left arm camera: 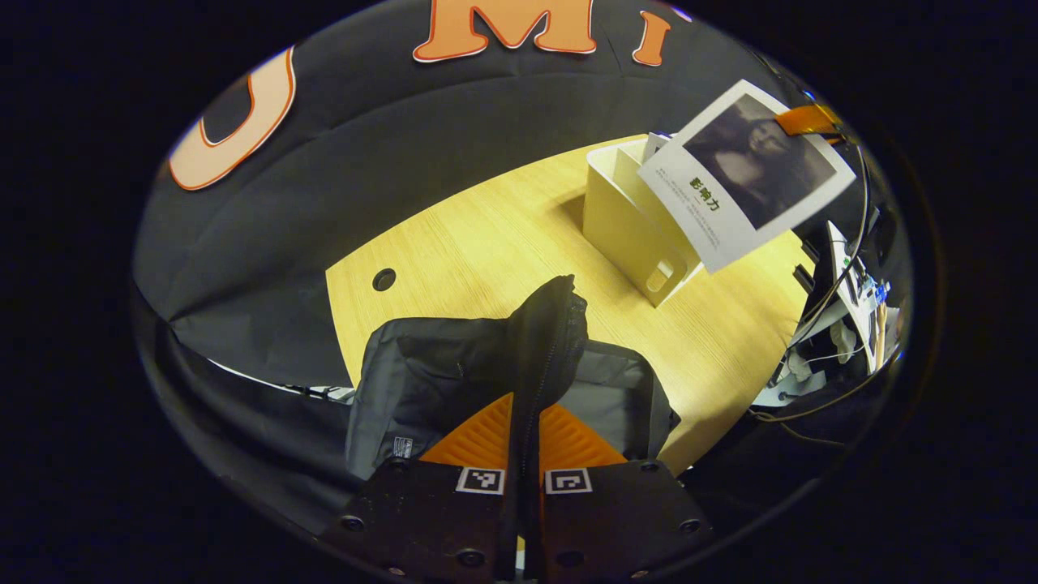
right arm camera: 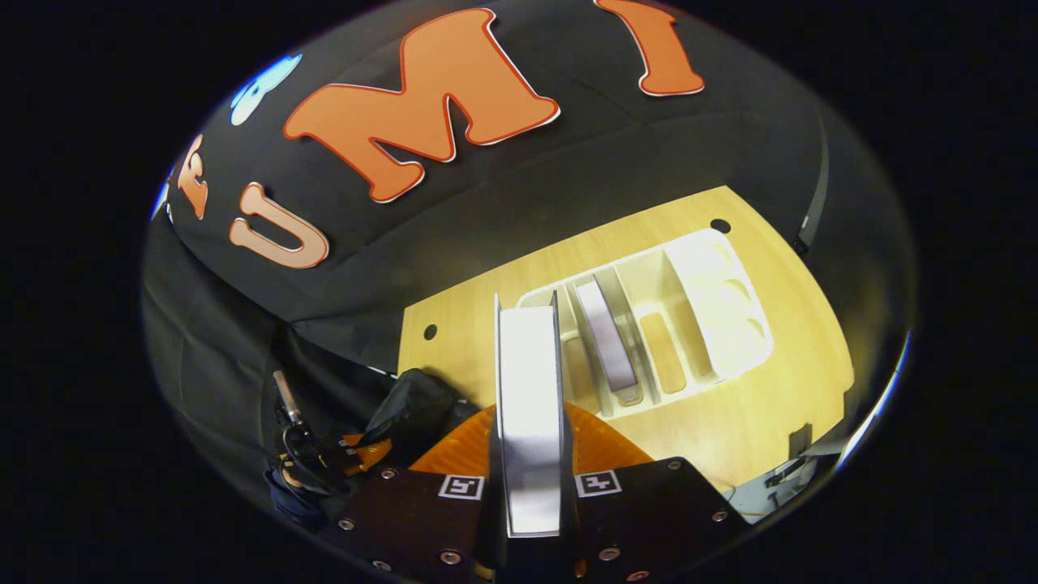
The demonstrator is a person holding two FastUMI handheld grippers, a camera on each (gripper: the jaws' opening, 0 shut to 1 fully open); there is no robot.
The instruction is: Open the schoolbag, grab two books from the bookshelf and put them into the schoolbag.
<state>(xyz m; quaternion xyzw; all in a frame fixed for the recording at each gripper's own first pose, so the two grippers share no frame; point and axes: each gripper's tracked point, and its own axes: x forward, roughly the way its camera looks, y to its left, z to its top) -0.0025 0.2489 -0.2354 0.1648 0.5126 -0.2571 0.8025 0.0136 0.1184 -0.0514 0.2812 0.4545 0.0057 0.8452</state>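
The left gripper (left arm camera: 525,454) is clamped on the raised flap of the schoolbag (left arm camera: 454,381), which lies on the wooden table (left arm camera: 486,235), likely pulling the flap up so the mouth is open to take a book. To its right stands the white bookshelf (right arm camera: 689,324), one book (right arm camera: 606,332) left in a slot. The right gripper (right arm camera: 531,478) pinches a book (right arm camera: 529,389) by its edge above the rack, presumably carrying it toward the bag.

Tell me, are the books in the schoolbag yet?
Not yet. The left gripper holds the schoolbag flap up, so it looks open. The right gripper holds one book above the table. Another book waits in the bookshelf.
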